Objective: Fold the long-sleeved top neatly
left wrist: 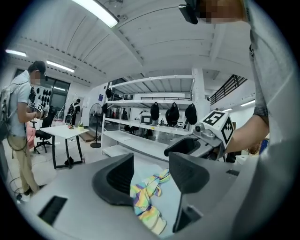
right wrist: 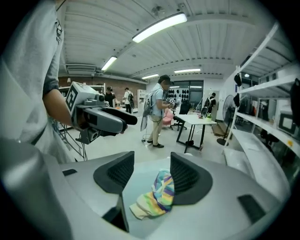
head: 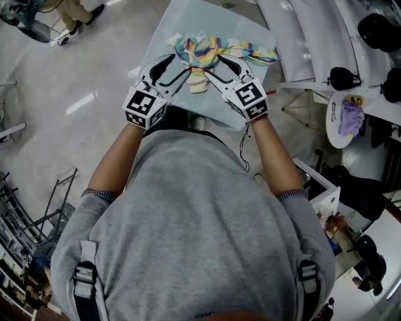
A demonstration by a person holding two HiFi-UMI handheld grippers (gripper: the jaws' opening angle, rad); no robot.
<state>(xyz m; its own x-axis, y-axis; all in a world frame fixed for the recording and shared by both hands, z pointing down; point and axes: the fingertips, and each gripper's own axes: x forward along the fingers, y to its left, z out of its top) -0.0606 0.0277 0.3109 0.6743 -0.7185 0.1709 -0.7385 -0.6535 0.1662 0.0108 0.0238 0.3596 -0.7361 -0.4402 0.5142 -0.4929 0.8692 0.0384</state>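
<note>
Top: the striped, many-coloured top (head: 200, 53) lies crumpled in a heap around the middle of the tabletop (head: 182, 15). One sleeve (head: 254, 50) trails toward the right edge, and nothing looks folded yet.

Risk, grip: the cloth is bunched in layers, so jaws closing on it would likely catch a lump and not a single hem or shoulder. The top would then lift as a wad and fold crookedly.

Risk, sleeve: the trailing sleeve is near the right edge. A pull toward that side could drag it over and take the rest with it.

Risk, crowding: both tools aim at the same small heap from the near edge, with their tips close together. They could knock each other or pinch the same fold.

Left gripper: the left gripper (head: 178, 64) has its jaws well apart. In its own view (left wrist: 150, 173) the cloth shows in the gap, but neither pad presses on it, so it holds nothing.

Right gripper: the right gripper (head: 212, 66) also has its jaws apart, though less widely. The heap shows between them beside one pad (right wrist: 151, 176), ungripped.

Arms: both bare forearms reach forward from the body and angle inward. The left tool is nearly level, and the right dips more steeply toward the tabletop.
</note>
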